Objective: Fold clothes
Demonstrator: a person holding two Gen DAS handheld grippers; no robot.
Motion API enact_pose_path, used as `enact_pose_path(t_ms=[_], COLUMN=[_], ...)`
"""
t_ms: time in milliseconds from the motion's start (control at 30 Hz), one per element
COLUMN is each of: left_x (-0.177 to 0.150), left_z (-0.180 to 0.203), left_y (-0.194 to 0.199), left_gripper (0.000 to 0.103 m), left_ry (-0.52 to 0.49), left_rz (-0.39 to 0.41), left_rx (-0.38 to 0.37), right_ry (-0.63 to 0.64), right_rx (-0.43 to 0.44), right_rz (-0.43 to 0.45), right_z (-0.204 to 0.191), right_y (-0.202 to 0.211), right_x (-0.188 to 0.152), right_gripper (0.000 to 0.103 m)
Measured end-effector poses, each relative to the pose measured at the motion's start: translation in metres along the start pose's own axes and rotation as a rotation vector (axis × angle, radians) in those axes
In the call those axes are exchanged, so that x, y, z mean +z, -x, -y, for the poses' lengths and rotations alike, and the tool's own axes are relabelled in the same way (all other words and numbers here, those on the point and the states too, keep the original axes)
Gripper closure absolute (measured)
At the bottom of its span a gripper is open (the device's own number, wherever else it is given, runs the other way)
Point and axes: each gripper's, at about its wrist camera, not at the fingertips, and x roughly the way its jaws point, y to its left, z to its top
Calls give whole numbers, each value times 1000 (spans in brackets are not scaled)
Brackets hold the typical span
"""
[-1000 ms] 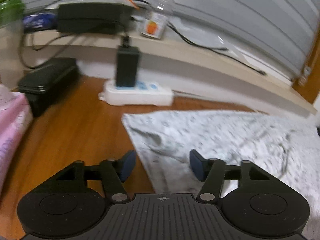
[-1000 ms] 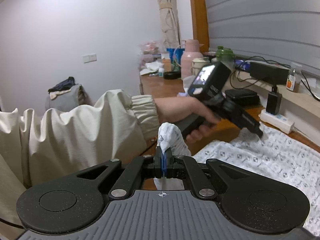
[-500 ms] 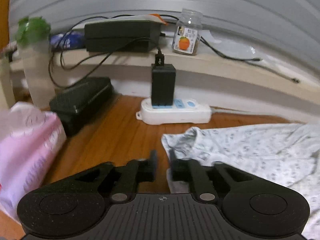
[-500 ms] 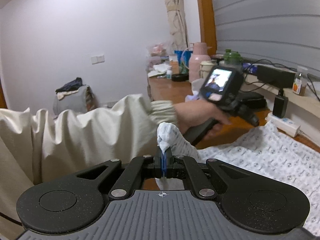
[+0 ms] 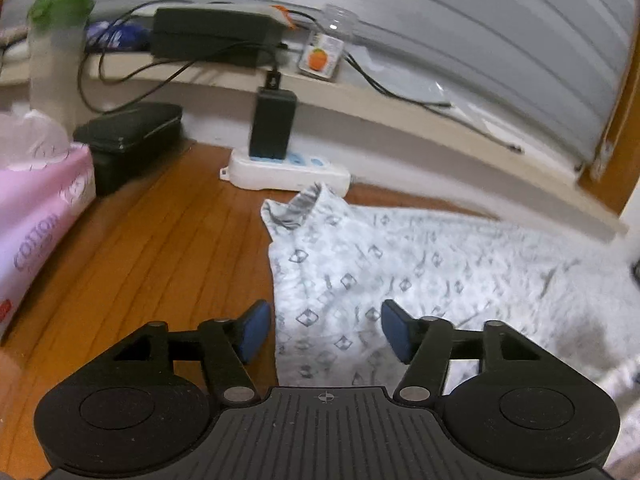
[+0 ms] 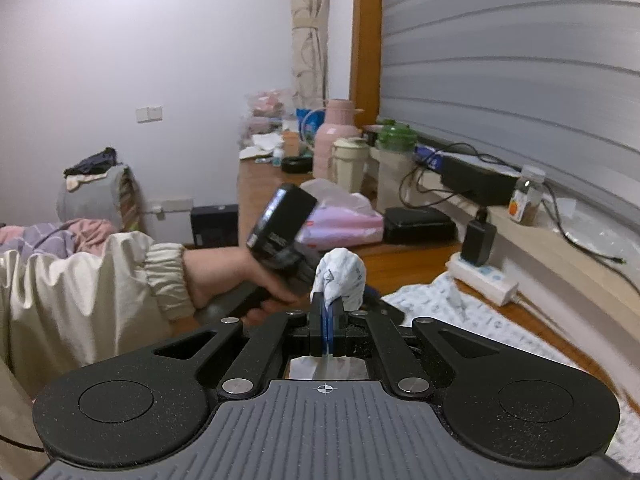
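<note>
A white garment (image 5: 420,264) with a grey diamond print lies spread on the wooden table (image 5: 168,240). Its near-left corner (image 5: 294,210) stands up crumpled by the power strip. My left gripper (image 5: 326,334) hovers over the garment's left edge. Its jaws are opening, and the cloth lies below them with neither blue pad touching it. My right gripper (image 6: 327,320) is shut on a bunched fold of the same garment (image 6: 340,274), lifted off the table. In the right wrist view a person's hand (image 6: 224,276) in a cream sleeve holds the left gripper's handle.
A white power strip (image 5: 280,172) with a black adapter (image 5: 272,124) sits just beyond the garment. A black case (image 5: 128,136) and a pink tissue pack (image 5: 40,216) lie to the left. The ledge (image 5: 400,116) behind carries cables, a jar (image 5: 320,56) and a green-lidded bottle (image 5: 56,40).
The left jaws narrowed at the garment's edge half a second ago and have spread apart again, and that gripper shifted sideways. The right gripper stayed shut on its fold and rose slightly.
</note>
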Motion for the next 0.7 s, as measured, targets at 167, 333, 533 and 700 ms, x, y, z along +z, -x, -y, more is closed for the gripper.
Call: enact_pose_path(t_ms=[167, 333, 533, 700], left_x=[-3, -3, -26, -18], left_z=[14, 21, 17, 16], left_y=[19, 65, 47, 63], left_gripper=[85, 85, 80, 63], left_ry=[-102, -108, -122, -138], left_rz=[25, -17, -186, -137], left_rx=[44, -95, -65, -92], right_ry=[25, 44, 65, 71], right_rx=[40, 79, 98, 89], right_rz=[-1, 15, 30, 19], right_z=[-24, -44, -60, -58], right_y=[-2, 2, 2, 1], right_x=[-4, -4, -4, -7], right_gripper=[101, 101, 101, 101])
